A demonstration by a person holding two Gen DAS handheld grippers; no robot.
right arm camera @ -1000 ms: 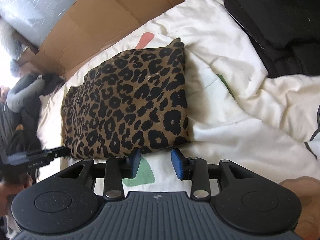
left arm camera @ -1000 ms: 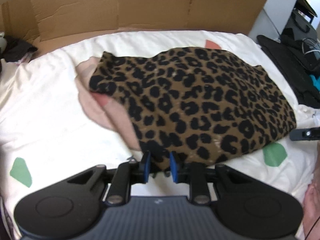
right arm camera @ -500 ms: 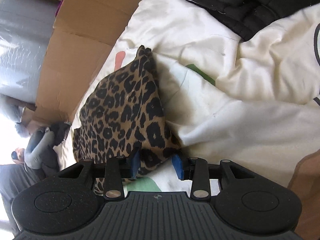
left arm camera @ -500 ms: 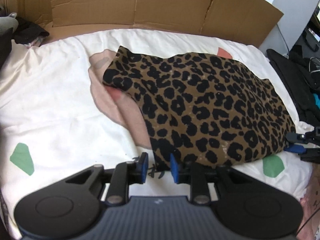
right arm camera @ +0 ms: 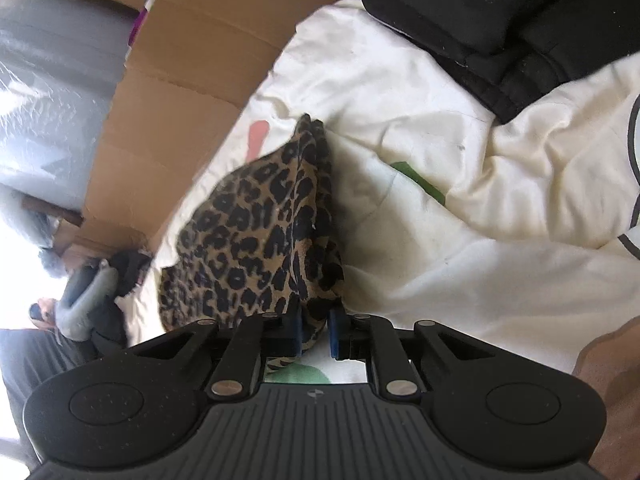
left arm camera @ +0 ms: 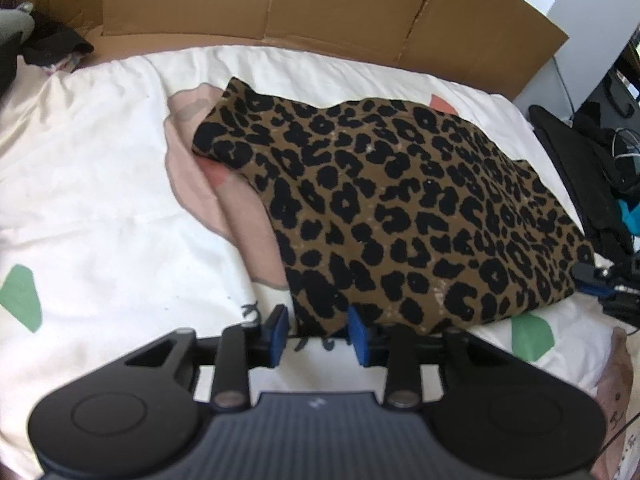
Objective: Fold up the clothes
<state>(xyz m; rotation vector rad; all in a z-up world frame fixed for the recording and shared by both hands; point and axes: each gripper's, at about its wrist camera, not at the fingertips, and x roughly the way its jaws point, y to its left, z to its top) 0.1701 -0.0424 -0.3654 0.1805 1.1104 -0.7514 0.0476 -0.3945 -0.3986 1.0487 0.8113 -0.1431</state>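
Soft, limp leopard-print garment [left arm camera: 400, 216] likely sags; grip corners. Right gripper [right arm camera: 315, 330] is closing on its corner; left gripper [left arm camera: 318, 334] is opening around the near corner.

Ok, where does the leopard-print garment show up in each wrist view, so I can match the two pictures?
Left wrist view: the leopard-print garment fills the centre and right, lying folded on the white duvet, its near corner between the left claw pads.
Right wrist view: it sits centre-left, its corner between the closing right claw pads.
Shared landmark: the cardboard behind the bed, upper left in the right view.
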